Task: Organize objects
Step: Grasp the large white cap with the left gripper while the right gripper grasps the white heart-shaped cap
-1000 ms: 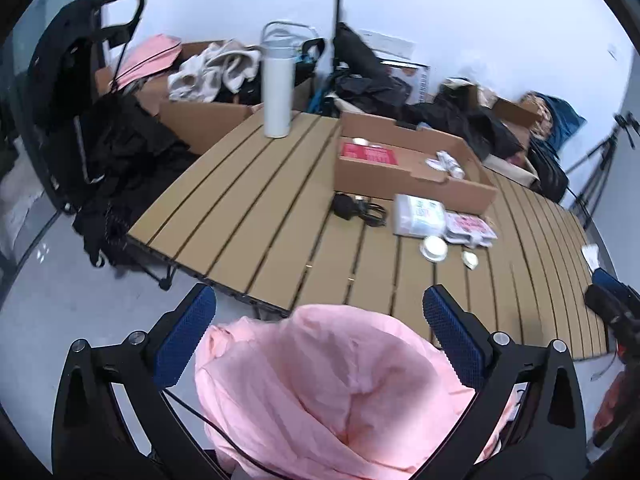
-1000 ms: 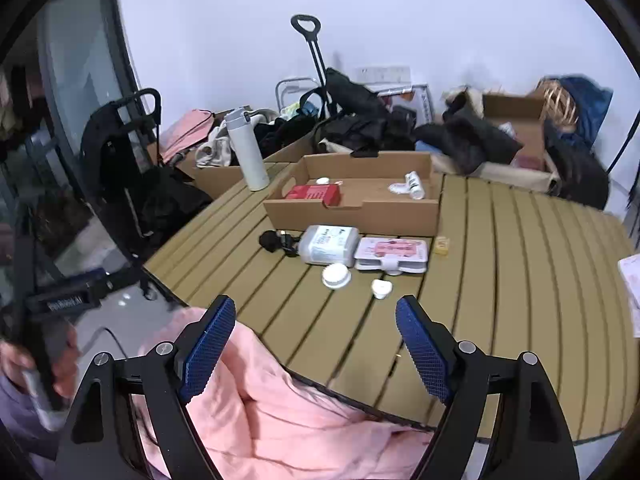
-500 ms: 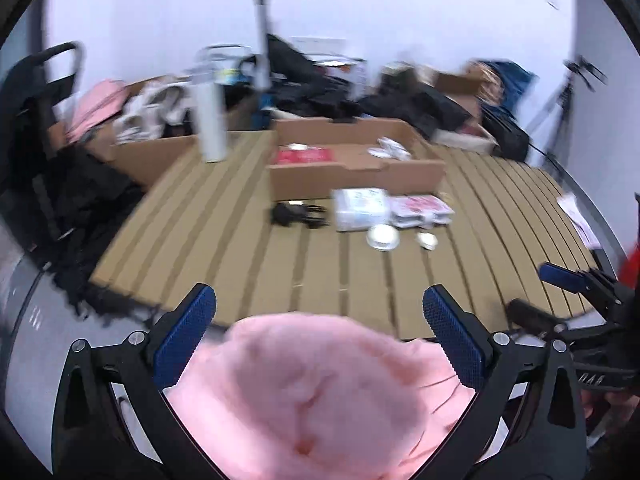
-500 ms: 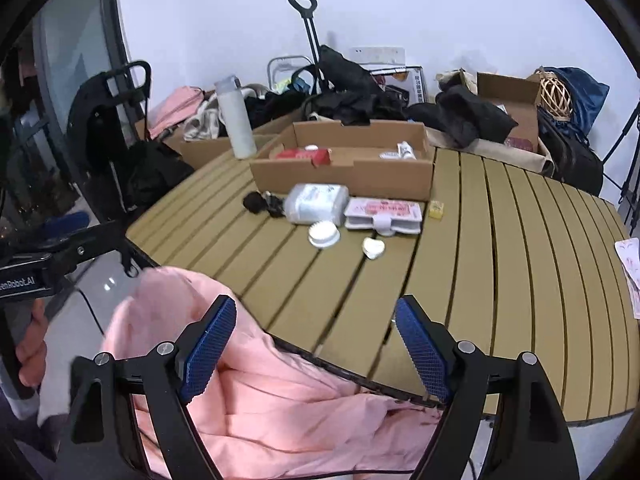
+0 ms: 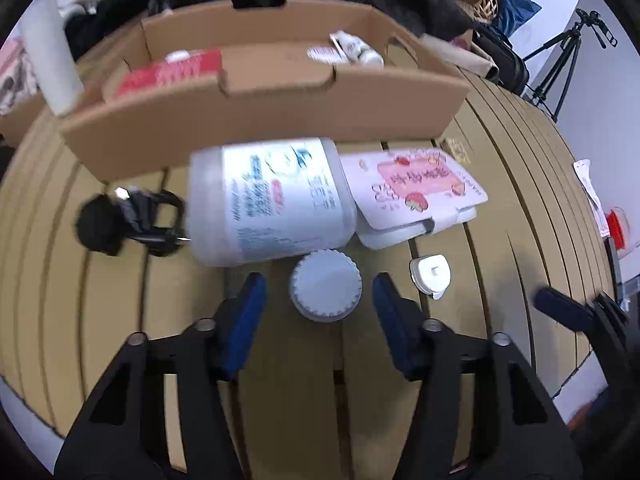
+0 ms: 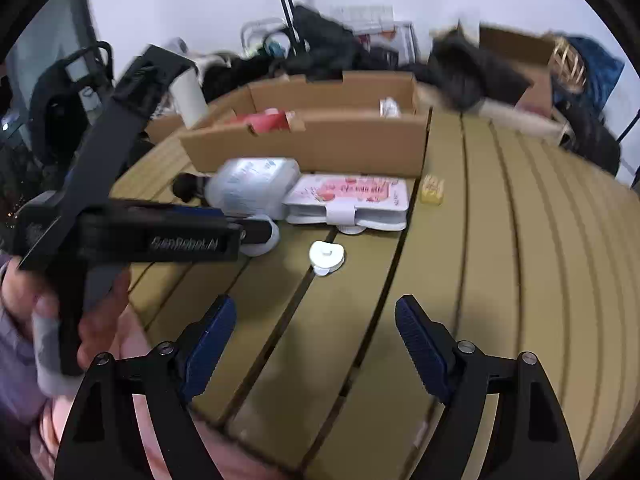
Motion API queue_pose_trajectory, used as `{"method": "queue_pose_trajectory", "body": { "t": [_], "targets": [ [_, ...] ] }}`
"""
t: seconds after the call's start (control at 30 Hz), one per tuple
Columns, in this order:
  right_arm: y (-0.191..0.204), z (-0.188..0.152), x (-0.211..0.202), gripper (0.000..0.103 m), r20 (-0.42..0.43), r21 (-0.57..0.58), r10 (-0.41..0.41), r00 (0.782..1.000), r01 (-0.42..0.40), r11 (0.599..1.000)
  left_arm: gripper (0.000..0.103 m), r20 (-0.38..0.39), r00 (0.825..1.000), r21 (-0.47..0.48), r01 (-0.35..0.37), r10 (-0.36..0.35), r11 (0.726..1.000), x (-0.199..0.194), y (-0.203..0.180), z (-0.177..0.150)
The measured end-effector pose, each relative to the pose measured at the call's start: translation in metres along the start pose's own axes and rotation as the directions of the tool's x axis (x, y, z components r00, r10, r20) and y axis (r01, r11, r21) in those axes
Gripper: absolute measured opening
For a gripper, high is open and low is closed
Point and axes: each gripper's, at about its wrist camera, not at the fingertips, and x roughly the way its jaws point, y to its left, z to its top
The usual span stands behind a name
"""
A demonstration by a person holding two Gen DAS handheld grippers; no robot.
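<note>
Slatted tan table (image 5: 500,184), grooved planks. Left gripper (image 5: 318,312): jaws closing, blue ribbed pads either side of a round white ridged cap (image 5: 326,285); pads not touching it. At 12 o'clock of the cap, a translucent white plastic jar (image 5: 270,200) lies on its side, blue-printed label blurred, unreadable. At 2 o'clock, a flat white wipes pack (image 5: 416,196), pink strawberry label. At 3 o'clock, a small white heart-shaped lid (image 5: 430,274). Beyond the jar, an open corrugated cardboard tray (image 5: 256,116). Right gripper (image 6: 312,344): jaws spread wide, empty, above bare slats. Left tool's black body reads "GenRobot.AI".
</note>
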Motion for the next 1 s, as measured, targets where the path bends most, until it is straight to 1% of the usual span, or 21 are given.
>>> {"method": "queue_pose_trajectory", "body": {
  "t": [0.03,0.07,0.13,0.2,0.23,0.27,0.33,0.4,0.47,0.57,0.67,0.77,0.87,0.93,1.0],
  "targets": [
    [-0.002,0.004,0.01,0.085,-0.008,0.008,0.008,1.0,-0.008,1.0,0.036,-0.006,1.0,0.0,0.004,-0.004,1.0,0.002,0.001,-0.002],
    [-0.003,0.008,0.018,0.085,-0.012,0.008,0.009,1.0,-0.009,1.0,0.036,0.022,1.0,0.01,-0.006,0.005,1.0,0.0,0.0,-0.005],
    [-0.001,0.015,0.032,0.077,-0.01,-0.008,-0.023,1.0,0.023,1.0,0.036,0.025,1.0,0.011,0.003,-0.003,1.0,-0.002,0.0,-0.007],
    [0.003,0.02,0.048,0.056,-0.033,-0.031,-0.053,0.998,0.052,0.998,0.036,0.025,1.0,-0.002,0.011,-0.011,1.0,-0.005,0.003,-0.009],
    [0.004,0.023,0.055,0.051,-0.047,-0.034,-0.064,0.997,0.062,0.997,0.036,0.024,1.0,-0.012,0.008,-0.008,1.0,-0.007,0.006,-0.01],
    [0.005,0.025,0.061,0.045,-0.06,-0.031,-0.077,0.995,0.076,0.997,0.036,0.026,1.0,-0.024,0.003,-0.002,1.0,-0.009,0.008,-0.011],
    [0.007,0.026,0.065,0.03,-0.047,-0.028,-0.111,0.993,0.11,0.994,0.036,0.04,0.999,-0.047,-0.002,0.004,0.999,-0.017,0.013,-0.013],
    [0.007,0.025,0.064,0.031,-0.045,-0.008,-0.106,0.993,0.106,0.994,0.036,0.064,0.998,-0.062,-0.004,0.008,0.998,-0.029,0.017,-0.015],
    [0.005,0.022,0.057,0.031,-0.048,0.016,-0.09,0.995,0.091,0.996,0.036,0.094,0.995,-0.066,-0.022,0.028,0.998,-0.046,0.019,-0.016],
    [0.003,0.015,0.03,0.031,-0.032,0.055,-0.072,0.997,0.074,0.996,0.036,0.153,0.987,-0.071,-0.045,0.055,0.996,-0.085,0.018,-0.029],
    [0.005,0.008,-0.009,0.031,0.016,0.085,-0.076,0.997,0.074,0.994,0.036,0.186,0.98,-0.074,-0.057,0.07,0.996,-0.124,0.015,-0.053],
    [0.011,-0.001,-0.049,0.031,0.076,0.118,-0.082,0.994,0.072,0.99,0.036,0.204,0.977,-0.072,-0.053,0.067,0.996,-0.15,0.012,-0.075],
    [0.022,-0.004,-0.076,0.031,0.114,0.129,-0.094,0.989,0.079,0.989,0.036,0.217,0.973,-0.059,-0.066,0.077,0.996,-0.175,0.012,-0.098],
    [0.03,-0.004,-0.09,0.031,0.145,0.136,-0.101,0.984,0.082,0.987,0.036,0.221,0.971,-0.055,-0.076,0.086,0.996,-0.182,0.01,-0.105],
    [0.04,-0.006,-0.107,0.031,0.195,0.133,-0.082,0.977,0.056,0.989,0.036,0.227,0.97,-0.053,-0.074,0.084,0.996,-0.19,0.01,-0.107]
  ]
}}
